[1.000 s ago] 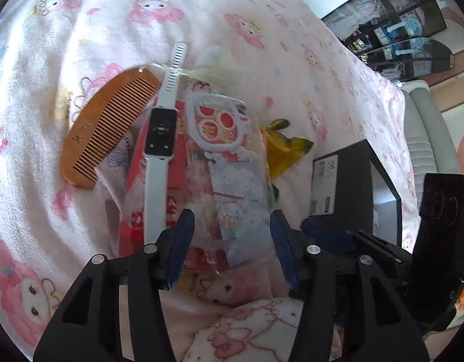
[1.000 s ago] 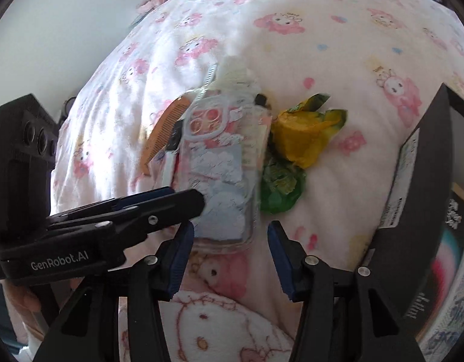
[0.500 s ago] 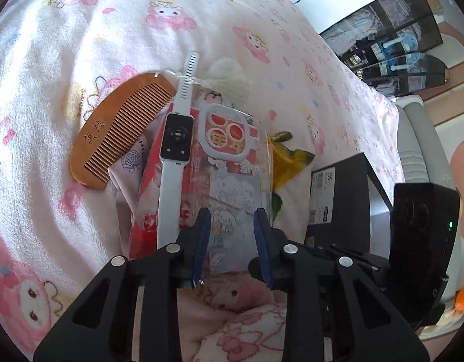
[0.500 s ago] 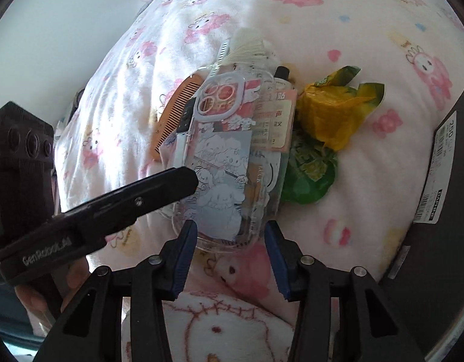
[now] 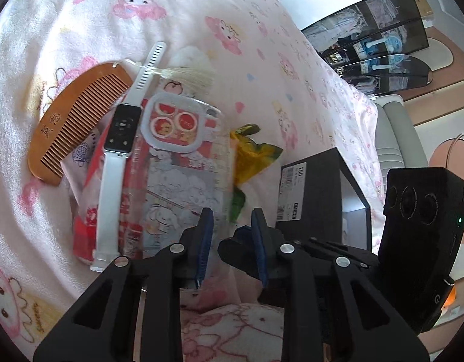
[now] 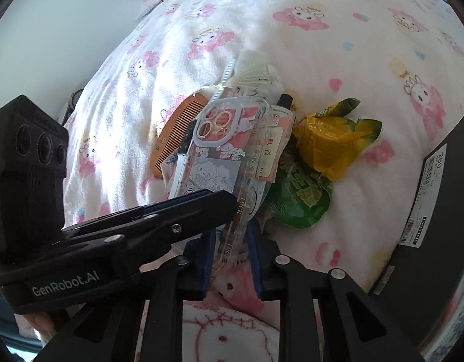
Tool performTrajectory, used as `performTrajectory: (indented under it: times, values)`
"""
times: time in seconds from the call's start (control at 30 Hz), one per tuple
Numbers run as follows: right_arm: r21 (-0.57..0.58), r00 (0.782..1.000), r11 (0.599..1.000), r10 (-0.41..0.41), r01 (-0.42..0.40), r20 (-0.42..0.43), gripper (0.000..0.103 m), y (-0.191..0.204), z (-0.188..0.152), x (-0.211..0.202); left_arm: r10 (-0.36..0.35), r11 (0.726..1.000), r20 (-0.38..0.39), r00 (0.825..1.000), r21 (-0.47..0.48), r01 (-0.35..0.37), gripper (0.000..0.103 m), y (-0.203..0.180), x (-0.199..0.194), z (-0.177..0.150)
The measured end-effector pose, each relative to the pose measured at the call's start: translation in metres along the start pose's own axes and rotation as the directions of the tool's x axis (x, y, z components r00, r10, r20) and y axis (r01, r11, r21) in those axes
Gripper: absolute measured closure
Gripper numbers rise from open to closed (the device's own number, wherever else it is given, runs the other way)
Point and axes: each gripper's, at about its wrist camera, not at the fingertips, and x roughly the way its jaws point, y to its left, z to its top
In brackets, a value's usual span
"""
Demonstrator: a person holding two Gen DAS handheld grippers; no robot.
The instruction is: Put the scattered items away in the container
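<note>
- The tidying is barely starting, judging by the layout: every item is lying on the pink blanket (image 5: 81, 15) and none is visibly sitting in the black box (image 5: 322, 187).
- The right gripper (image 6: 232, 241) is clenching on the near edge of the clear phone case (image 6: 220, 157), which is tilting up ahead of its fingers.
- The left gripper (image 5: 232, 235) is narrowing its jaws with nothing between them.
- Ahead of the left gripper are lying the wooden comb (image 5: 72, 126) and the white smartwatch (image 5: 120, 138).
- Only the right view is showing the grip itself and the green packet (image 6: 301, 202) beside the yellow wrapper (image 6: 328, 141); the left view is showing the whole watch.
</note>
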Motion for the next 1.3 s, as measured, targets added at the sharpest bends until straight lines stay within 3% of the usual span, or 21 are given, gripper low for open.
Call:
performTrajectory:
  times: [0.07, 0.17, 0.33, 0.47, 0.6, 0.7, 0.83, 0.9, 1.0, 1.1, 1.2, 1.3]
  values:
    - [-0.002, 1.000, 1.000, 0.004, -0.004, 0.024, 0.087, 0.002, -0.003, -0.007, 0.072, 0.997, 0.031, 0.997, 0.017, -0.073, 0.077, -0.005, -0.008, -0.001]
    - [-0.008, 0.997, 0.998, -0.067, 0.068, 0.043, 0.087, 0.003, -0.003, -0.015, 0.182, 0.982, 0.065, 0.981, 0.028, -0.185, 0.077, 0.001, -0.018, 0.000]
    - [0.041, 0.999, 0.998, -0.052, 0.051, 0.016, 0.087, -0.007, 0.000, -0.013, 0.215, 0.977, 0.044, 0.976, 0.001, -0.215, 0.077, 0.023, -0.012, 0.002]
    - [0.062, 0.999, 0.998, 0.019, -0.016, -0.041, 0.086, -0.008, 0.002, 0.007, 0.251, 0.968, 0.076, 0.965, -0.009, -0.251, 0.076, 0.024, -0.010, 0.006]
    - [0.065, 0.998, 0.998, 0.020, -0.016, -0.068, 0.086, -0.006, 0.002, 0.017, 0.283, 0.959, 0.116, 0.952, -0.026, -0.282, 0.072, 0.025, -0.016, 0.010]
    - [0.054, 0.998, 0.998, 0.020, -0.017, -0.063, 0.085, -0.005, 0.002, 0.017, 0.264, 0.964, 0.144, 0.954, -0.029, -0.262, 0.066, 0.030, -0.023, 0.014]
    - [0.071, 0.997, 0.996, 0.049, -0.045, -0.057, 0.081, -0.008, 0.006, 0.020, 0.293, 0.956, 0.070, 0.953, -0.029, -0.292, 0.066, 0.039, -0.007, 0.017]
    - [0.067, 0.995, 0.996, 0.067, -0.062, -0.071, 0.076, -0.008, 0.008, 0.028, 0.301, 0.953, 0.069, 0.951, 0.003, -0.302, 0.064, 0.034, -0.003, 0.014]
    - [0.081, 0.992, 0.994, 0.085, -0.078, -0.090, 0.074, -0.011, 0.008, 0.035, 0.249, 0.968, 0.044, 0.967, -0.005, -0.249, 0.059, 0.031, -0.001, 0.012]
    - [0.050, 0.998, 0.998, 0.030, -0.027, -0.047, 0.074, -0.005, 0.006, 0.024, 0.188, 0.982, 0.031, 0.982, 0.000, -0.188, 0.059, 0.028, -0.007, 0.009]
    - [0.024, 0.999, 0.999, 0.030, -0.030, -0.010, 0.074, 0.000, 0.005, 0.010, 0.169, 0.985, 0.060, 0.984, 0.016, -0.170, 0.059, 0.022, -0.016, 0.008]
    - [0.048, 0.999, 0.998, 0.032, -0.031, -0.031, 0.074, -0.003, 0.009, 0.017, 0.197, 0.980, 0.016, 0.980, -0.024, -0.197, 0.059, 0.032, -0.001, 0.013]
